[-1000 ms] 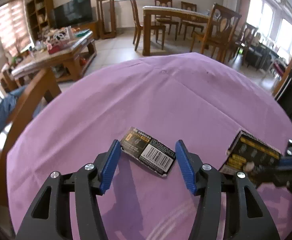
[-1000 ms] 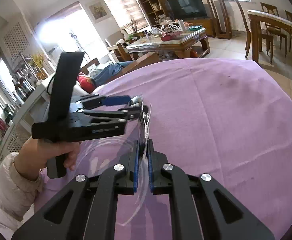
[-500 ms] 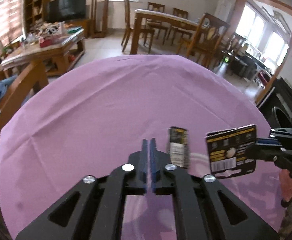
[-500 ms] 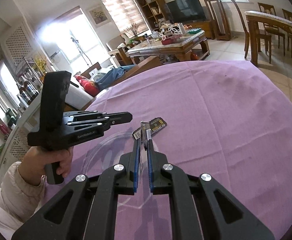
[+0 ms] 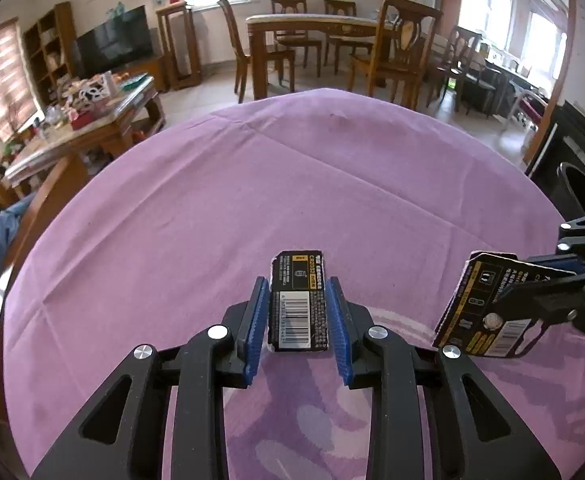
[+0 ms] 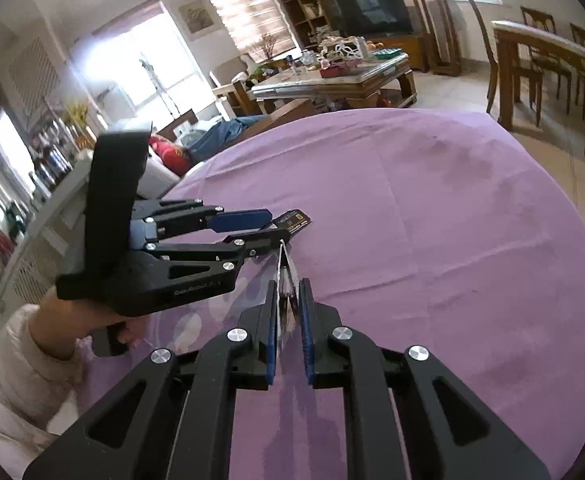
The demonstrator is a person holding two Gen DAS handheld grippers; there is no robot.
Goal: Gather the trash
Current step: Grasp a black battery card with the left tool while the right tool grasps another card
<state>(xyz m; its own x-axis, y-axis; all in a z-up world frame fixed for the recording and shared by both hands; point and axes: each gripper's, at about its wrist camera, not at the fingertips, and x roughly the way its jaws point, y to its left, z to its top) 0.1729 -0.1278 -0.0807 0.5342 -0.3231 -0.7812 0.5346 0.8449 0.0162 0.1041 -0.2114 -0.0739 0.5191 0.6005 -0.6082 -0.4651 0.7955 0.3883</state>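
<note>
Straddling the black card (image 5: 297,304), the opening left tool (image 5: 297,316) hides its lower edge.

The left hand-held gripper (image 5: 297,316), jaws opening, straddles a battery card (image 5: 298,300) on purple cloth (image 5: 252,200).

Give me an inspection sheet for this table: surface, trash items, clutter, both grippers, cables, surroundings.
Surface: purple tablecloth, creased.
Job's things: small black battery card with barcode flat on cloth; larger black-and-yellow blister card lifted off it.
Clutter: nothing seen.
Grippers: left gripper straddles the small card, jaws opening, pads not pressing; right gripper clamps the blister card.
Cables: nothing seen.
Surroundings: wooden dining table, television, cluttered coffee table.
</note>
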